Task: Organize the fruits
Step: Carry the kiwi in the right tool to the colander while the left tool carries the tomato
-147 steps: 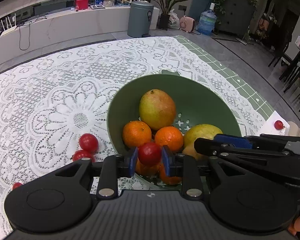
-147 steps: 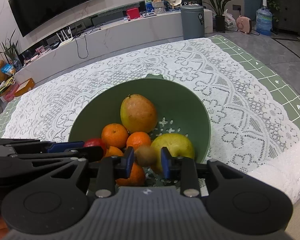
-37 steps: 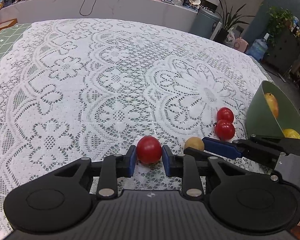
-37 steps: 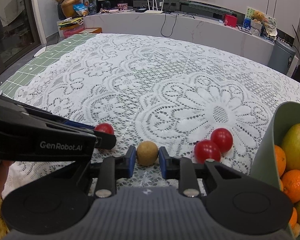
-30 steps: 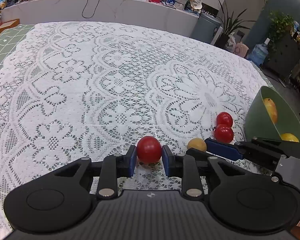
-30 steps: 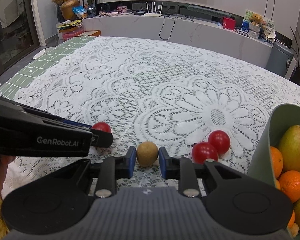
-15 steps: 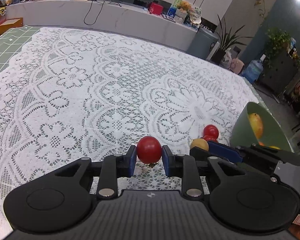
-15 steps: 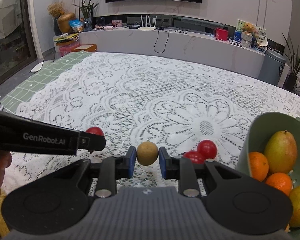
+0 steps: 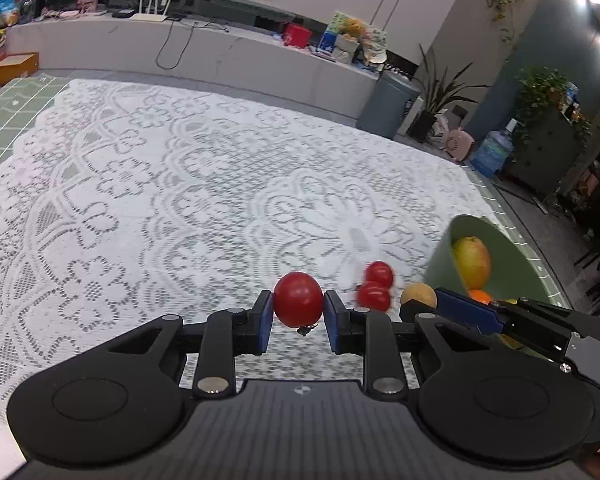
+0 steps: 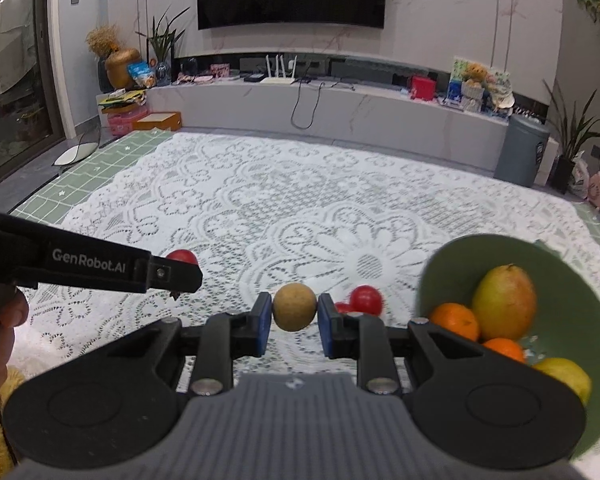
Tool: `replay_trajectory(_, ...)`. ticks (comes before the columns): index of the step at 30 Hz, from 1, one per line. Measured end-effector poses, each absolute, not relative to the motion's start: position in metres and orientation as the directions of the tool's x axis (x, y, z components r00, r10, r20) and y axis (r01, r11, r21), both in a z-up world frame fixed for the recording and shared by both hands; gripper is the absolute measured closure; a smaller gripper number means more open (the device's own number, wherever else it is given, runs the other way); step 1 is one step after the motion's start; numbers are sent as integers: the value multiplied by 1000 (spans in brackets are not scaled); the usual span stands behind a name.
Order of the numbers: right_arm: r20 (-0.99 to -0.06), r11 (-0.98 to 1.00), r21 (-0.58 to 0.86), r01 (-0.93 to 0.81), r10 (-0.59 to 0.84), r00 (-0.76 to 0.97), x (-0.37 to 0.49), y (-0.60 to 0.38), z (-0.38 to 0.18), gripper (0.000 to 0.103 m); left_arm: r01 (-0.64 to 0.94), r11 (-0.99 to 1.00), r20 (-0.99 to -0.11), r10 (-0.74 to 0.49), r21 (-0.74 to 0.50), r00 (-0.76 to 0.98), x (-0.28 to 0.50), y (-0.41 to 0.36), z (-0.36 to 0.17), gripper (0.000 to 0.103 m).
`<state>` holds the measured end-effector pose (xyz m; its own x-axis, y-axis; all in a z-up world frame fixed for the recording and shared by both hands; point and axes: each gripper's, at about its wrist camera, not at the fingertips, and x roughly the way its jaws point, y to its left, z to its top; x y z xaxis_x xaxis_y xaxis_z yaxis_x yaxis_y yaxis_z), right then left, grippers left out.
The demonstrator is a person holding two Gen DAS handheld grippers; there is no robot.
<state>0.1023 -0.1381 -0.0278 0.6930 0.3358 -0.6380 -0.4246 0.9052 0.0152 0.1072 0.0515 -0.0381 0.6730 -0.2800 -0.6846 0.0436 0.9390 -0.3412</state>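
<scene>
A lace tablecloth (image 10: 300,208) is covering the table, with a green bowl (image 10: 572,280) of fruit sitting at the right. The left gripper (image 9: 299,316) is clamping a red tomato (image 9: 298,299) above the cloth; the right gripper (image 10: 294,320) is clamping a brown round fruit (image 10: 294,307) beside it.

Fruit (image 10: 504,302) in bowl (image 10: 452,264), two tomatoes (image 10: 365,300) left of it

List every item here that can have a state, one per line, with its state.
left gripper: shut on the red tomato, off the cloth
right gripper: shut on the brown fruit, off the cloth
two loose tomatoes: lying on the lace tablecloth, touching
green bowl: tilted, holding a mango, oranges and a yellow fruit
</scene>
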Motion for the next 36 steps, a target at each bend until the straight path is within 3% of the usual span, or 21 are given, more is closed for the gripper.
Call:
replay_trajectory(18, -576, 975, 31, -220, 197, 793, 85, -229, 19, 82, 201, 930, -640, -358, -306, 680, 96, -23, 4, 73)
replay_trajectory(27, -609, 989, 57, -133, 140, 781, 94, -270, 21, 82, 273, 925, -638, -380, -265, 670, 106, -66, 12, 73)
replay_trajectory(36, -668, 980, 183, -73, 178, 723, 114, -290, 0, 82, 312, 917, -670, -394, -247, 629, 129, -93, 1, 73)
